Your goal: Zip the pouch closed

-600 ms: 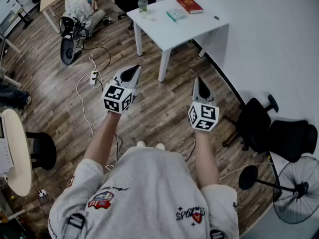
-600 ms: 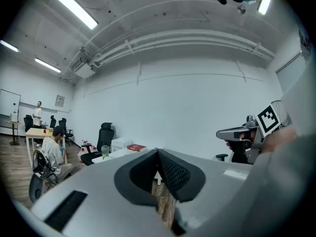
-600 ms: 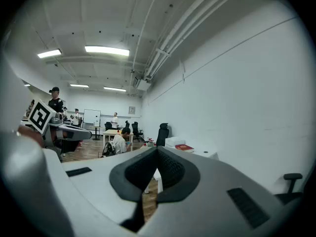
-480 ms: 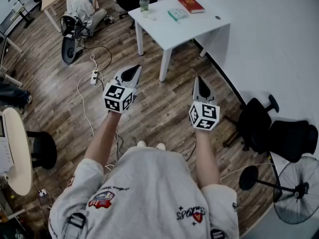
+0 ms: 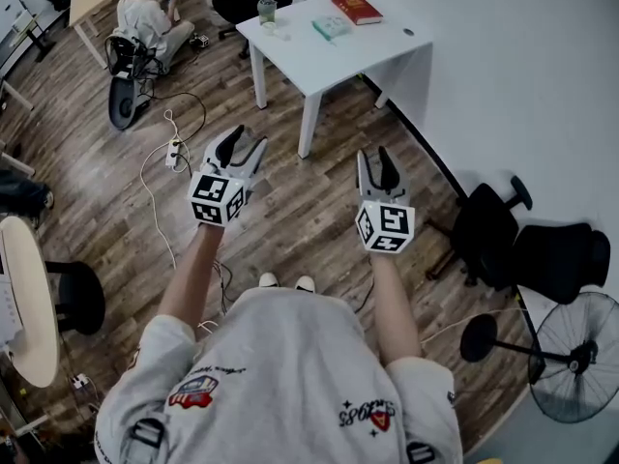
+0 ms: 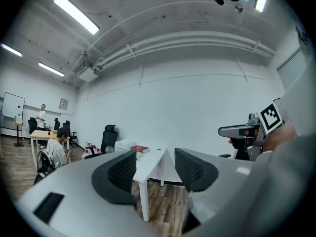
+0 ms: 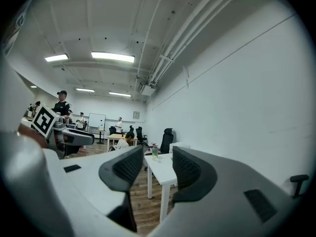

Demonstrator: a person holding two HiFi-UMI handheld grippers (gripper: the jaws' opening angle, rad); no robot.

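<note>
A white table [image 5: 319, 56] stands ahead of me on the wood floor. On it lie a red book [image 5: 356, 8], a cup [image 5: 267, 11] and a small pale green flat thing [image 5: 332, 27]; whether that is the pouch I cannot tell. My left gripper [image 5: 245, 141] and right gripper [image 5: 376, 158] are held level in the air, side by side, well short of the table. The left gripper's [image 6: 154, 167] jaws stand apart with only the distant table between them. It is the same with the right gripper [image 7: 157, 167]. Neither touches anything.
Black office chairs [image 5: 503, 240] and a floor fan [image 5: 571, 356] stand along the white wall at the right. A power strip with cables [image 5: 176, 151] lies on the floor at the left. A seated person [image 5: 145, 17] is beyond it, and a round table [image 5: 24, 298] is at the far left.
Both grippers' jaws were together and now stand apart. The white table has shifted slightly left and up in the head view.
</note>
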